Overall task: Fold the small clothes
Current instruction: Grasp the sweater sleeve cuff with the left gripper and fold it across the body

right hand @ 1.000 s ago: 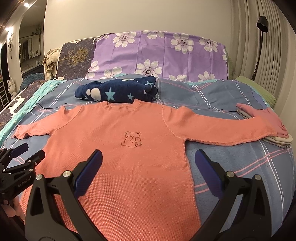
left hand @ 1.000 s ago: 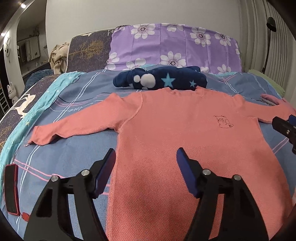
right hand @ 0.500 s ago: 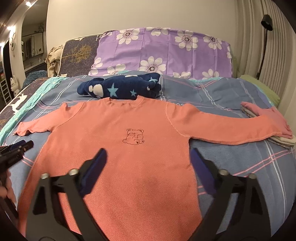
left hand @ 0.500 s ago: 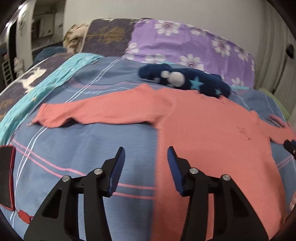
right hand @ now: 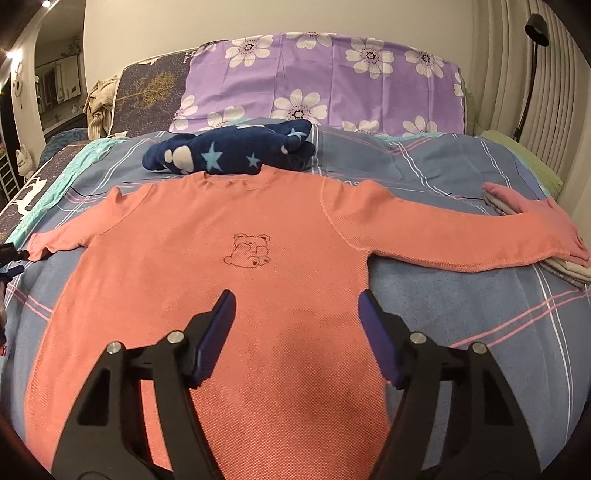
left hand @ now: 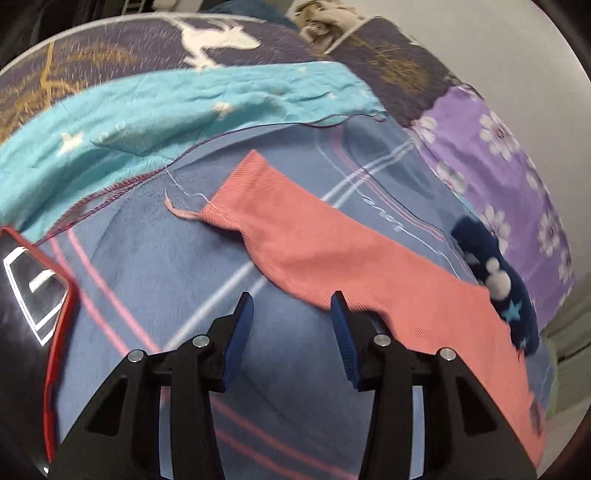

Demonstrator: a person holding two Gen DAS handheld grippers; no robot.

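bare blanket (left hand: 155, 280) beside sleeve (left hand: 295, 236) passable for left claw (left hand: 291, 325); phone (left hand: 33, 295) blocks far left.

Bed (right hand: 436, 166) under coral sweater (right hand: 236, 295)

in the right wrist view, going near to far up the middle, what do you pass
right claw → shirt with its bear print → navy star blanket → purple flowered pillow → wall

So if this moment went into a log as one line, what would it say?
step: sleeve fold approach | left claw: open, near left sleeve | right claw: open, over pink top | top: flat, unfolded
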